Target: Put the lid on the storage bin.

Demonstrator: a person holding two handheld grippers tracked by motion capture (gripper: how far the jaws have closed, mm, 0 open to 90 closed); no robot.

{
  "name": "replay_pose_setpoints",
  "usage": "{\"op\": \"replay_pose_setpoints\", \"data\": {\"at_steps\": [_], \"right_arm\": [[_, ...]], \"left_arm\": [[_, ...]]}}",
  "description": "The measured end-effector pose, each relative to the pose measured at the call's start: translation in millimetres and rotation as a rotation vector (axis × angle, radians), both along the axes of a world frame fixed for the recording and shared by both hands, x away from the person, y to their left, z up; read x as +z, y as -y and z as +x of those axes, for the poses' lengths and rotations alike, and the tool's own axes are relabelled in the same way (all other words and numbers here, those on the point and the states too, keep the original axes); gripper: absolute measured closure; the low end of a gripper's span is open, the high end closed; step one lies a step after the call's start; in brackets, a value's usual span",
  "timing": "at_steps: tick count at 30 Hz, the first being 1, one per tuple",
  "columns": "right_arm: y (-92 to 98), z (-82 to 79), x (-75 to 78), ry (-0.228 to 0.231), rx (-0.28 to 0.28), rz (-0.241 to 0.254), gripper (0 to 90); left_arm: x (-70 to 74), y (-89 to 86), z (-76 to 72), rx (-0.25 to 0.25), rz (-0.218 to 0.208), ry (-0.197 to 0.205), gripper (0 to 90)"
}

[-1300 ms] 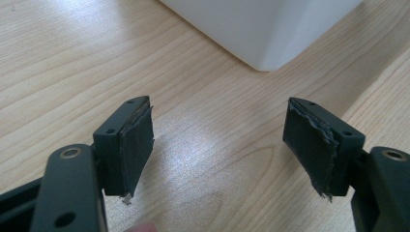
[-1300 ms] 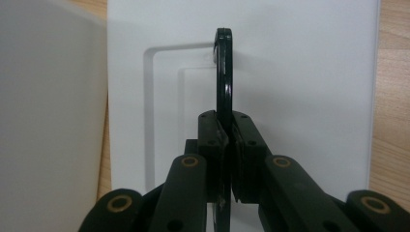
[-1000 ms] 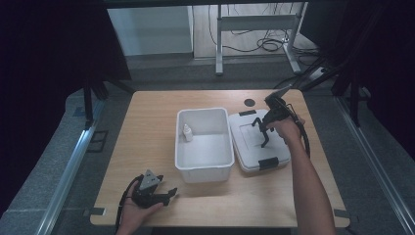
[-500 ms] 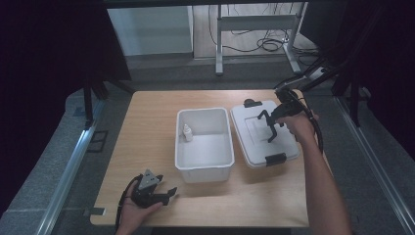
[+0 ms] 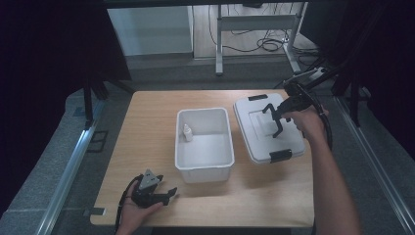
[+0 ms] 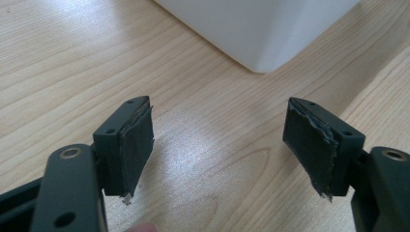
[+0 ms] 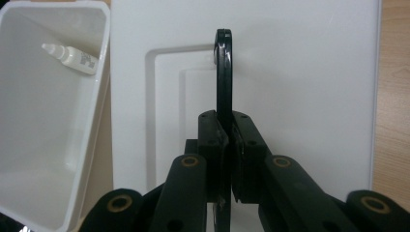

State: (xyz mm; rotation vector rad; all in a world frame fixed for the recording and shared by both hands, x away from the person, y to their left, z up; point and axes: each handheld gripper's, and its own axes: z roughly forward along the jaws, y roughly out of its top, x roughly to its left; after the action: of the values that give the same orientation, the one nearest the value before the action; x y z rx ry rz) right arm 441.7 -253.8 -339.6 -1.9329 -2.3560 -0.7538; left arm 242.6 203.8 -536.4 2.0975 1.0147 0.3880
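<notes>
A white lid [image 5: 259,134] with black end clips hangs just above the table's right half, to the right of an uncovered white bin [image 5: 222,122]. My right gripper [image 5: 281,117] is shut on the lid's upright black handle [image 5: 272,117]. In the right gripper view the jaws [image 7: 226,123] pinch that handle [image 7: 223,72] over the lid [image 7: 300,82], with the bin [image 7: 29,154] at the left. A small white dropper bottle [image 5: 187,132] [image 7: 72,57] lies inside the bin. My left gripper [image 5: 170,194] [image 6: 217,140] rests open on the table near the front left, with nothing between its jaws.
The wooden table [image 5: 147,127] has bare room left of the bin and along the front edge. A corner of the bin [image 6: 261,34] shows just ahead of the left jaws. Beyond the table's far edge stand a desk frame and cables [image 5: 259,44] on the floor.
The right gripper has risen with the lid hanging from its handle, lifting the lid off the table and carrying it slightly to the right. The left gripper has stayed where it was.
</notes>
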Motion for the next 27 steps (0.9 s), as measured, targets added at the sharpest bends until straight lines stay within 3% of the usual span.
{"op": "replay_pose_setpoints", "data": {"at_steps": [7,19,27], "right_arm": [[-0.7,-4.8,13.9,0.007,-0.014,0.003,84.9],[-6.2,-7.0,25.1,0.012,-0.015,-0.003,85.0],[-15.4,-9.1,31.1,0.009,0.015,0.011,84.9]], "left_arm": [[0.2,-0.4,0.0,-0.001,-0.002,0.000,26.5],[0.5,-1.2,0.0,0.001,-0.006,-0.001,26.5],[-0.1,-1.3,0.3,0.000,-0.003,-0.004,26.5]]}}
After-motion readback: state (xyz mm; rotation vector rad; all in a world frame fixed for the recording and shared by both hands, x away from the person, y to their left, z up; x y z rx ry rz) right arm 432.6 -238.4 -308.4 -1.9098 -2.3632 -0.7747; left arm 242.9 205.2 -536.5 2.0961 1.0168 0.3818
